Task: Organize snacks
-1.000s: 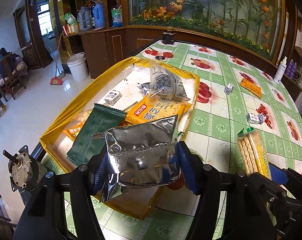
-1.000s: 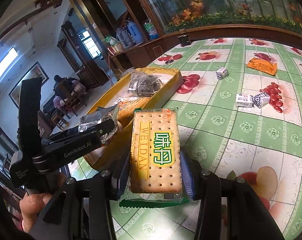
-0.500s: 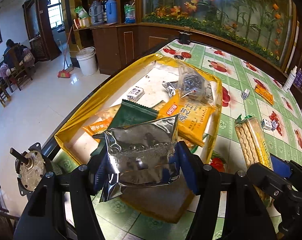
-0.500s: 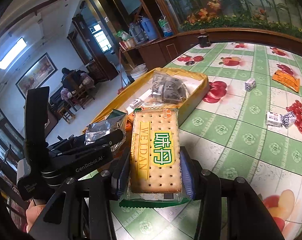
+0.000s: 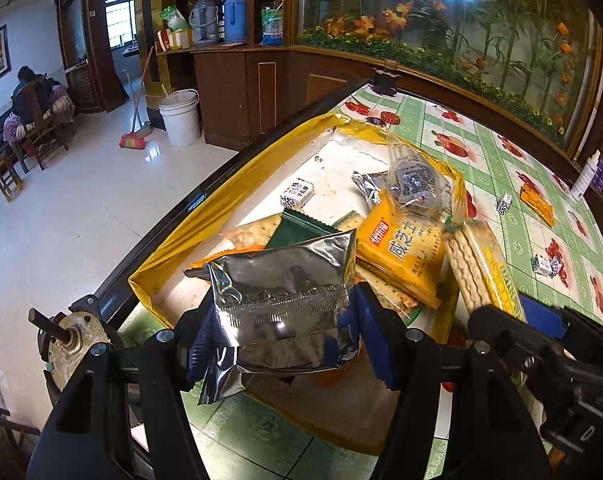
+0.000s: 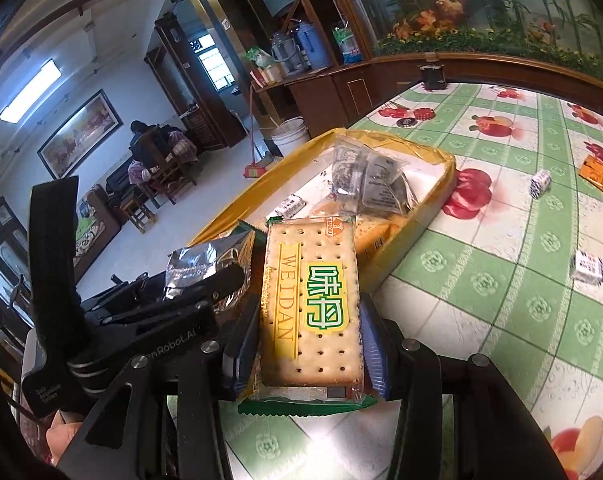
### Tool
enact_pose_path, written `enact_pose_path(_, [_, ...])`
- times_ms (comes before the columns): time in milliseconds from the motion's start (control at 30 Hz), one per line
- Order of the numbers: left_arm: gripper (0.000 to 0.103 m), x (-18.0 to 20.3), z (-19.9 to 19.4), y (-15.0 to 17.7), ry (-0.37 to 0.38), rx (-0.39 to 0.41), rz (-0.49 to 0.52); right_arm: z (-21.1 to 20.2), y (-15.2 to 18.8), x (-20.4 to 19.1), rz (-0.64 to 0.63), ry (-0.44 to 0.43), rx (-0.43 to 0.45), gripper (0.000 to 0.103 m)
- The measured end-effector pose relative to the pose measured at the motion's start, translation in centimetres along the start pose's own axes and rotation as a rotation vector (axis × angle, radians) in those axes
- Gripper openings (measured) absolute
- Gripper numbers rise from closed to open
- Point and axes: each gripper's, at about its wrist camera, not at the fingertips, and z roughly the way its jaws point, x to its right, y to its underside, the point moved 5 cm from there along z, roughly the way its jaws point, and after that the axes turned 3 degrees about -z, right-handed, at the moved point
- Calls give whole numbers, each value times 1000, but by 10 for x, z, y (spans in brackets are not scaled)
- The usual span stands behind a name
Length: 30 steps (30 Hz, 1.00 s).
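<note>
The job looks roughly halfway done: the yellow tray at the left edge of the counter already holds a loose heap of snacks, two more are in the air above its near end, and several are left out on the cloth.

Farthest left, the left gripper is clamped on a silver foil bag, crinkled, shiny and puffy, with a ribbed seal across it; the bag hangs over the tray's near corner. Under and behind it lie a dark green packet with a zigzag edge, a flat orange-yellow cracker pack and a clear, wrinkled plastic bag, plus a small white box on the tray's pale, stained floor.

To the right, the right gripper holds a cracker packet by its long sides: a stiff rectangular stack in clear film, the crackers pitted with holes, over the tray's near rim.

Further right, on the glossy green-checked fruit-print cloth, a few small patterned boxes and an orange packet are left to gather; those are blurred, so I may miss one.
</note>
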Motion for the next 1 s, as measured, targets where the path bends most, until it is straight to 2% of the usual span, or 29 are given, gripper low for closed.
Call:
enact_pose_path(533, [64,-4,17,-19,-6,-7,0,70,-53,-13,-58,11,-46,47])
enact_pose_path(700, [70,-2,24,-25,-19,-12,12,85,-58,-15,-59,24,-64,50])
enact_pose_path(800, [73,-2,24,-27,-20,-12,11,84,-56,-10,-32,20,-60,52])
enact_pose_path(833, [73,-3,24,-27,-18,-14,8,82,-56,-8,-25,25,-53,54])
enact_pose_path(867, [74,-3,24,-27,-16,-15,3,78,-56,-5,-13,30,-45,60])
enact_pose_path(1000, [74,-5,22,-28,-15,-19,-16,59,-56,4,24,18,-11,64])
